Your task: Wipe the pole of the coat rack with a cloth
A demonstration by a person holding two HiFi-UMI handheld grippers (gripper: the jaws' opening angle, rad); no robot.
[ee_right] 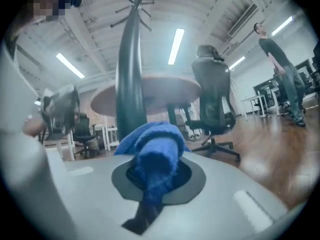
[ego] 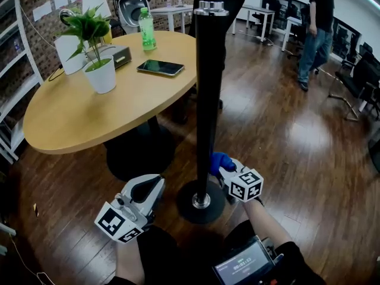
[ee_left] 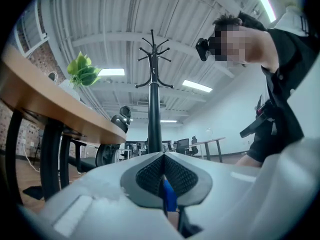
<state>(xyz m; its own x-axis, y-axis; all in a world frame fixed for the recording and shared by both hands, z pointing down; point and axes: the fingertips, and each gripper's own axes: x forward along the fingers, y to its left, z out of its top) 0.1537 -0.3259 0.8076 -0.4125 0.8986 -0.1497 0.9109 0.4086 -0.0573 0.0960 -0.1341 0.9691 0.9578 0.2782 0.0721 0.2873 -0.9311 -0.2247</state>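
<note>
**Blue cloth held low against the coat rack pole**

The right gripper [ego: 224, 170] is clenched on a bunched blue fleece cloth [ego: 218, 161]. It presses the cloth to the right side of the tall black metal coat rack pole [ego: 208, 100], just above the round black base [ego: 185, 211], likely to wipe the lowest stretch. The left gripper [ego: 148, 190], jaws closed on nothing, waits left of the base, out of the way.

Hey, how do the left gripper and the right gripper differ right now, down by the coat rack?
The right gripper is shut on a blue cloth; the left gripper is shut with nothing between its jaws. The right gripper has its cloth close beside the pole, while the left gripper sits apart from the pole, to its left. Both are low, near the rack's base.
</note>
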